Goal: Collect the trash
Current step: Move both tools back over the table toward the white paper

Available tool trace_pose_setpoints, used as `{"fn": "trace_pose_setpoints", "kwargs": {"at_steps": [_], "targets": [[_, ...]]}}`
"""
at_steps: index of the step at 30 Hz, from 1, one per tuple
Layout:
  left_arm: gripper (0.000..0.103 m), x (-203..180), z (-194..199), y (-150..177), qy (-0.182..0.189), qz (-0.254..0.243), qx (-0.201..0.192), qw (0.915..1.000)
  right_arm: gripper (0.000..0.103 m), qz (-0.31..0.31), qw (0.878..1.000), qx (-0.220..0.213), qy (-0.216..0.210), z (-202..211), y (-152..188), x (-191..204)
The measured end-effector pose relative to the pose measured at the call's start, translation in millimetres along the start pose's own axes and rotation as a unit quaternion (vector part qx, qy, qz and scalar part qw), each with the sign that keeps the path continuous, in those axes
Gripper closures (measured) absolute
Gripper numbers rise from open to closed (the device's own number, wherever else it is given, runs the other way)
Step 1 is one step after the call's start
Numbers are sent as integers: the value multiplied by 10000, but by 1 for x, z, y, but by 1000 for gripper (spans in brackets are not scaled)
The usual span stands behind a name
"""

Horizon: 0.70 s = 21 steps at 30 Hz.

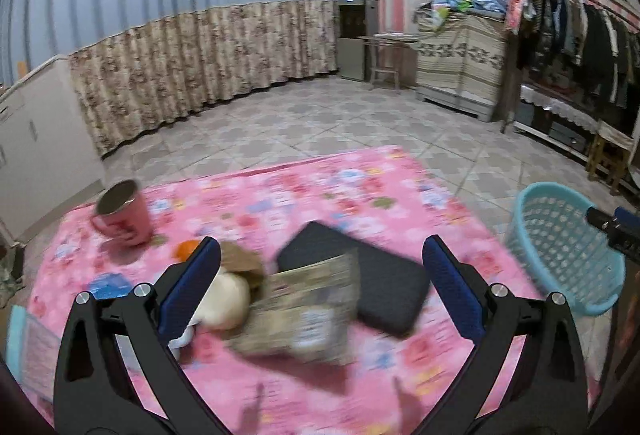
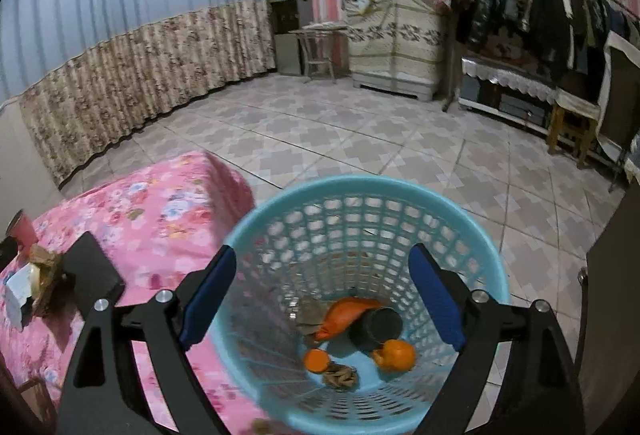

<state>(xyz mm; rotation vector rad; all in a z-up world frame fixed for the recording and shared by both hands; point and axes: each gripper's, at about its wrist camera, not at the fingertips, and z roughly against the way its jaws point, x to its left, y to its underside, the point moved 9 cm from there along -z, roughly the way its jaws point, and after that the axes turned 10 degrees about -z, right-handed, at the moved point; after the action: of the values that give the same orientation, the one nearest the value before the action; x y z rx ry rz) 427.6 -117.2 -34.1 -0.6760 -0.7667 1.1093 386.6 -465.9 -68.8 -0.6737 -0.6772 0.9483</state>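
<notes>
Right wrist view looks down into a turquoise lattice basket (image 2: 362, 219) standing on the tiled floor just beside the pink-flowered worktop (image 2: 160, 211). At its bottom lie an orange wrapper (image 2: 346, 315), a dark round cup-like thing (image 2: 378, 327), a piece of orange peel (image 2: 396, 355), a smaller orange piece (image 2: 316, 359) and a brown crumpled scrap (image 2: 340, 375). The right tongs (image 2: 322, 299) hang over the basket mouth, angled downward, blue pads spread wide with nothing between them.

From the left wrist view, more trash remains on the worktop: a blurred paper package (image 1: 308, 311), a white crumpled lump (image 1: 224, 299) with brown paper (image 1: 244, 259) behind it, and an orange bit (image 1: 188, 249). A dark flat case (image 1: 360, 275) lies partly under the package, and a pink mug (image 1: 124, 213) stands near the far left corner. The left tongs (image 1: 320, 291) tilt down over this heap, spread wide, gripping nothing. The basket shows at the right edge, off the worktop.
</notes>
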Motion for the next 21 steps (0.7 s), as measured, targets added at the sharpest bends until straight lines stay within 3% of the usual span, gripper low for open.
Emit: {"fn": "trace_pose_setpoints", "kwargs": {"at_steps": [9,13,15,21], "targets": [[5,87,1,52,-470,236,277,9982,16,372,9980,57,-507,9,23,75],[6,113,-6,71,-613,389,384,9966,16,733,9959,131,-511,7,36,100],[10,121,-11,80,-560,441,474,9963,17,925,9943,170,-508,6,43,113],[35,121,-26,94,-295,333,742,9962,17,1189,9912,223,-546,5,56,136]]}}
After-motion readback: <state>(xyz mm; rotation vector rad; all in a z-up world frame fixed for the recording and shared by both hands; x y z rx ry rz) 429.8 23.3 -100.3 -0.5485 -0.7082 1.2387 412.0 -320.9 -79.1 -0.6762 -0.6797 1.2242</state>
